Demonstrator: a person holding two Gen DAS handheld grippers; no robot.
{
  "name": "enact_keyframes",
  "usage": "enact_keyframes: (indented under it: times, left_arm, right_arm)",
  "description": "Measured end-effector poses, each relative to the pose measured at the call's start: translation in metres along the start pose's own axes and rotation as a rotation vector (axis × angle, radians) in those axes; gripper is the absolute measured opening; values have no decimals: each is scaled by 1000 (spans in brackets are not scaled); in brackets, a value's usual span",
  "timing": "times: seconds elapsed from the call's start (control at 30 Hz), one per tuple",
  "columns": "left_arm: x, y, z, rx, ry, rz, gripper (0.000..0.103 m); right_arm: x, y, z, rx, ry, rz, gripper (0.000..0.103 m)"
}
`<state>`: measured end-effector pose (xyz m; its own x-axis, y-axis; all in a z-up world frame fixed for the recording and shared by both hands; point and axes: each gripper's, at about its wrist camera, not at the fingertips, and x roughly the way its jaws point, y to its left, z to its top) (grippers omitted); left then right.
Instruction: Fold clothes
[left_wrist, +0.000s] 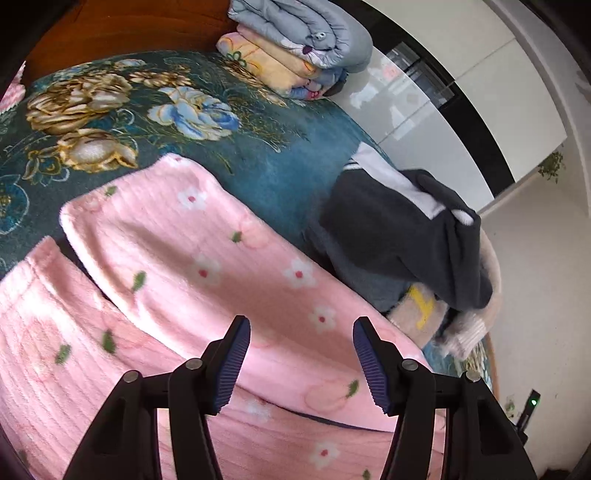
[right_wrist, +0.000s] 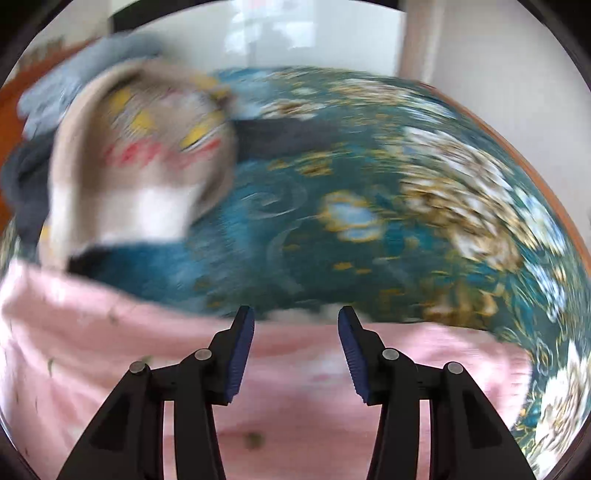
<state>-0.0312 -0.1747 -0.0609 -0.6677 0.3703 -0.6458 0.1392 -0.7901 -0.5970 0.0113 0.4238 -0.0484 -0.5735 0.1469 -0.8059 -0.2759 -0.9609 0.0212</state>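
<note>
Both tongs are hanging empty over the bed: my left gripper (left_wrist: 301, 363) is standing with its jaws apart above the pink flowered fleece trousers (left_wrist: 207, 266), gripping nothing, and my right gripper (right_wrist: 297, 354) is gaping the same way over the trousers' edge. They are lying spread on the teal floral bedspread (left_wrist: 280, 173), legs apart. Just beside them a dark grey garment (left_wrist: 406, 236) is lying heaped on a beige sweater (right_wrist: 125, 147).

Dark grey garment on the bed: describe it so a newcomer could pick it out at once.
Start from the teal floral bedspread in the left wrist view. Past the pink flowered fleece and well short of the stacked quilts, clothes are heaped near the bed's edge. The dark grey garment lies on top, the only charcoal piece, with white panels.
</note>
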Motion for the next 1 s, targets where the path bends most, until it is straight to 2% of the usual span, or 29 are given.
enact_keyframes:
  times: [0.17,0.27,0.37,0.47,0.53,0.6,0.67,0.73,0.8,0.9,1.0]
  left_arm:
    - [6,6,5,-15,2,29,64]
    - [10,6,4,-20,14,28,64]
    - [13,5,2,-9,19,50,64]
    - [17,4,0,5,27,80,64]
    - [20,3,-1,14,33,92,64]
    - [23,2,-1,21,42,94,64]
    - [27,2,-1,22,56,91,64]
    - [30,3,-1,12,68,85,64]
    - [31,4,-1,4,73,77,64]
    - [29,4,1,1,71,68,64]
    - [27,5,3,-11,69,58,64]
  right_arm:
    - [-14,-106,-12,243,-24,-56,52]
    - [-17,-156,-27,383,-19,-35,52]
    - [-18,-184,-37,463,-28,-28,52]
    - [-18,-185,-39,448,-29,-30,52]
    - [-27,-171,-32,370,-83,-72,52]
    - [-31,-143,-21,241,-116,-43,52]
    - [-23,-107,-9,110,-63,43,53]
    - [-7,-72,0,7,17,60,53]
    - [7,-42,6,-60,38,69,53]
    - [26,-4,9,-120,88,182,53]
    - [41,38,4,-243,150,220,53]
